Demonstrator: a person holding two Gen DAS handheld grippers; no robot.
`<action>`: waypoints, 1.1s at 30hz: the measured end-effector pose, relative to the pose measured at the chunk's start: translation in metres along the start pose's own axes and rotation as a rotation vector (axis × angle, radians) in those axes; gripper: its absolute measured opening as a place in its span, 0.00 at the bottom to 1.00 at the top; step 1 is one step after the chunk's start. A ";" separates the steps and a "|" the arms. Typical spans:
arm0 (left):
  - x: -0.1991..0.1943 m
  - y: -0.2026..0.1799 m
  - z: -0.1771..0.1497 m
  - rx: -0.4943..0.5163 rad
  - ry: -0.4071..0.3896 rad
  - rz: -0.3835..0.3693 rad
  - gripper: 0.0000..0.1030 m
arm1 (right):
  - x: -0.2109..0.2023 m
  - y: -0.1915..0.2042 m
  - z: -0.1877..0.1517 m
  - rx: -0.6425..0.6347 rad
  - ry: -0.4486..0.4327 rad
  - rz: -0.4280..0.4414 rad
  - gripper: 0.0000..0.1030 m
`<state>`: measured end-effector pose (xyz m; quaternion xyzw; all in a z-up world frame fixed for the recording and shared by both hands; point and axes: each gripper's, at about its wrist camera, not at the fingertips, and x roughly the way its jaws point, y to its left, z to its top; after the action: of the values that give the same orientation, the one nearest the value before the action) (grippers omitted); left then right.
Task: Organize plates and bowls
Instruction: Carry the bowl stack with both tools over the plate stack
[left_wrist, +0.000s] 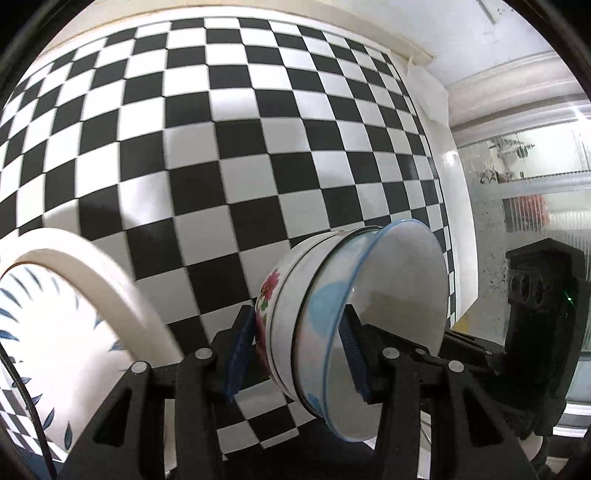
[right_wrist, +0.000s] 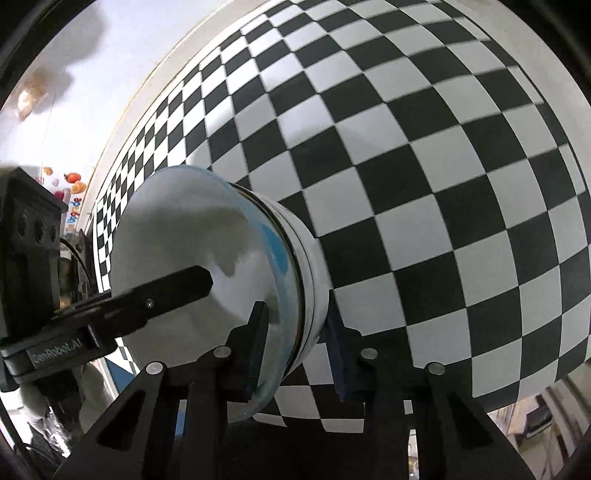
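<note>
Bowls (left_wrist: 332, 317), nested as a stack, tipped on edge: left gripper (left_wrist: 295, 354) and right gripper (right_wrist: 295, 343) each clamp opposite rim sections, one finger inside, one outside. Stack axis runs approx. horizontal, above checkered surface (left_wrist: 221, 147); contact w/ it unclear. Leaf-patterned plate (left_wrist: 44, 332) sits beside left gripper.

bright window (left_wrist: 535, 192) glare, soft shadows, heavy fisheye warp, slight blur

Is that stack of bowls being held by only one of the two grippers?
No: the left gripper and the right gripper both clamp the stacked white blue-rimmed bowls at the rim.
</note>
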<state>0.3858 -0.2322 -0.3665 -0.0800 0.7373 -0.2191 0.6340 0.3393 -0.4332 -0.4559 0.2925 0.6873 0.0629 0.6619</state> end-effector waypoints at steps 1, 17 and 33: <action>-0.004 0.003 -0.002 -0.005 -0.005 -0.002 0.41 | -0.001 0.005 -0.001 -0.006 0.000 0.001 0.32; -0.085 0.086 -0.042 -0.172 -0.154 0.027 0.41 | 0.012 0.127 -0.005 -0.218 0.022 0.023 0.31; -0.095 0.165 -0.068 -0.333 -0.189 0.071 0.41 | 0.075 0.228 -0.011 -0.408 0.105 -0.008 0.31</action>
<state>0.3641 -0.0326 -0.3438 -0.1777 0.7030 -0.0632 0.6857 0.4055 -0.2064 -0.4124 0.1459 0.6952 0.2131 0.6709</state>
